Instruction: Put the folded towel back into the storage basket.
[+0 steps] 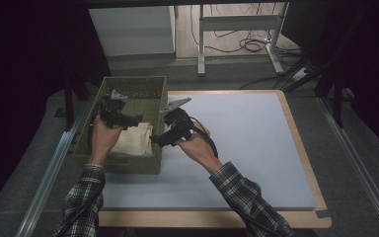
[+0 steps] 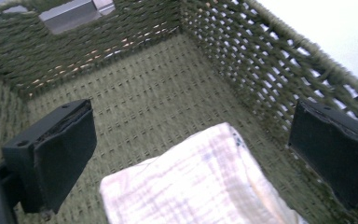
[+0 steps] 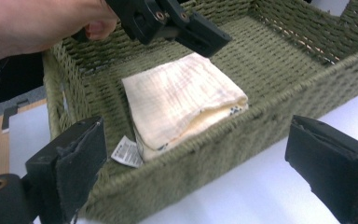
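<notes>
A green woven basket stands at the table's left, with a folded cream cloth lying flat inside it near the front. My left gripper hovers inside the basket, open, and the cloth lies just below and between its jaws, untouched. My right gripper sits at the basket's right rim, open. In the right gripper view its jaws stand wide before the basket wall; beyond lie the cloth with its white tag and the left gripper.
The basket rests on a pale blue-grey mat with a wooden border. Metal rails run along both table sides. Behind the table are a white cabinet, a desk frame and floor cables.
</notes>
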A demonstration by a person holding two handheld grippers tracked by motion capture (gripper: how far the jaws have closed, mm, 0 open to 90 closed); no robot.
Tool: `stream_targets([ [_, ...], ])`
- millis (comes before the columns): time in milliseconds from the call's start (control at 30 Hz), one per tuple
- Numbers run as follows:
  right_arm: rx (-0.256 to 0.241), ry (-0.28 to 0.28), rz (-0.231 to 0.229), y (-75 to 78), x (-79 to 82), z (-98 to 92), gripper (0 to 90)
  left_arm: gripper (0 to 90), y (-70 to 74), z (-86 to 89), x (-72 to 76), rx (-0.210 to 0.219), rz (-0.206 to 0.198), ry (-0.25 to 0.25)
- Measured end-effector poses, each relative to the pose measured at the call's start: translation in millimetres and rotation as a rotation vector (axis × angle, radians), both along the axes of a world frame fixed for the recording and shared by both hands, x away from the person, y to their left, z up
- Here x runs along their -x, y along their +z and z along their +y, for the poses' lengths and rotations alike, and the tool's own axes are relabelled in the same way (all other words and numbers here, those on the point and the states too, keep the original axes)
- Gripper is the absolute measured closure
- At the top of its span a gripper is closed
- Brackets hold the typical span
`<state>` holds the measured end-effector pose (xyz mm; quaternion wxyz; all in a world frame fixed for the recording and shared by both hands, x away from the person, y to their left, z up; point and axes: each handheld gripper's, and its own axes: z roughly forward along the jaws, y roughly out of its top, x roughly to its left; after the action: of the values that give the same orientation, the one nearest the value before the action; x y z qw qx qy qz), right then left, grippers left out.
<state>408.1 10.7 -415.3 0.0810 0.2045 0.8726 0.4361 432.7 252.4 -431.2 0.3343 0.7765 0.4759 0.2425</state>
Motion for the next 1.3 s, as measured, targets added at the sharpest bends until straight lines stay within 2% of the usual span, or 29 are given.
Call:
stream_targets([
  [367,0.016,-0.001,-0.015,1.2,4.9,-27.6,0.9,0.0,7.7,-10.5,3.7,0.052,-0.010,-0.038],
  [700,0.017,-0.022,-0.029,1.8,10.1,-57.7,0.8,0.0,12.5,-24.8,12.5,0.095,-0.023,-0.082],
  [1167,0.010,-0.066,-0.027,-6.4,16.2,-106.4,0.8,0.4,14.6,-55.3,23.1,0.085,-0.013,-0.148],
  [1300,0.006,-0.085,-0.022,-10.0,18.1,-121.7,0.8,0.9,13.8,-65.9,25.1,0.084,0.004,-0.169],
])
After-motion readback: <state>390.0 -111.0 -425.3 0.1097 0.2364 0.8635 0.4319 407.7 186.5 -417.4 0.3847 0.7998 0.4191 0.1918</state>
